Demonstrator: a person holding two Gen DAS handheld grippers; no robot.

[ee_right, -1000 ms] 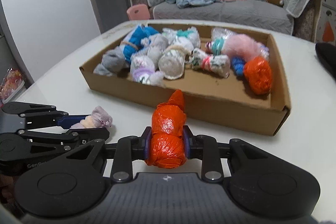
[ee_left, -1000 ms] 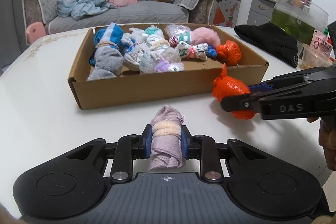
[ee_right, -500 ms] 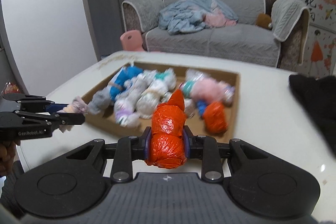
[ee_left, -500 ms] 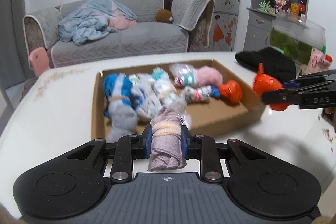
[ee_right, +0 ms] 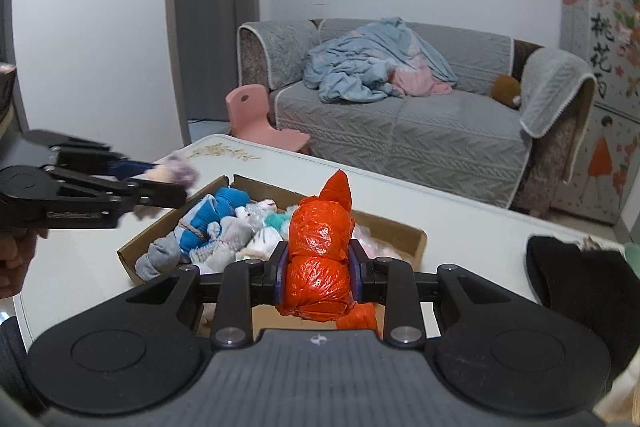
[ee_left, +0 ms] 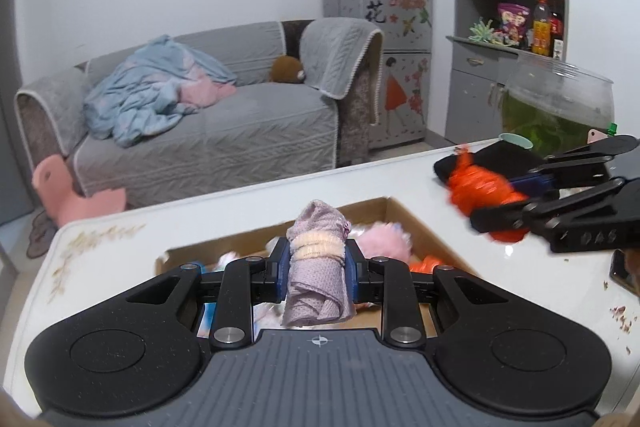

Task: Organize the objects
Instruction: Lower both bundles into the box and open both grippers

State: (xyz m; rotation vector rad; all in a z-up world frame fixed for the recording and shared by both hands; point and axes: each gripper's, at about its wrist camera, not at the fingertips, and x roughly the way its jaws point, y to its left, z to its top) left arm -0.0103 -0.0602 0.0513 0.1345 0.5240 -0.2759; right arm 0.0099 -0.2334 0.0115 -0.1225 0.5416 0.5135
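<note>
My left gripper [ee_left: 316, 275] is shut on a rolled mauve cloth bundle [ee_left: 318, 283] bound with a pale elastic band, held up in the air over the near edge of the cardboard box [ee_left: 404, 217]. My right gripper [ee_right: 320, 277] is shut on a knotted orange plastic-bag bundle [ee_right: 320, 255], also lifted above the box [ee_right: 416, 241]. From the left wrist view the right gripper [ee_left: 480, 205] with the orange bundle [ee_left: 476, 189] hovers to the right. The box holds several rolled socks and bundles [ee_right: 208, 227], partly hidden behind the grippers.
The box rests on a white table [ee_left: 224, 211]. A black cloth [ee_right: 576, 279] lies at the table's right, near a glass bowl [ee_left: 556, 103]. Behind are a grey sofa [ee_left: 224, 131], a pink child's chair [ee_right: 260, 119], a fridge and shelves. A hand [ee_right: 16, 259] grips the left tool.
Both grippers rose from table level with their bundles and now hang above the box; the box sinks lower in both views and more of the room shows.
</note>
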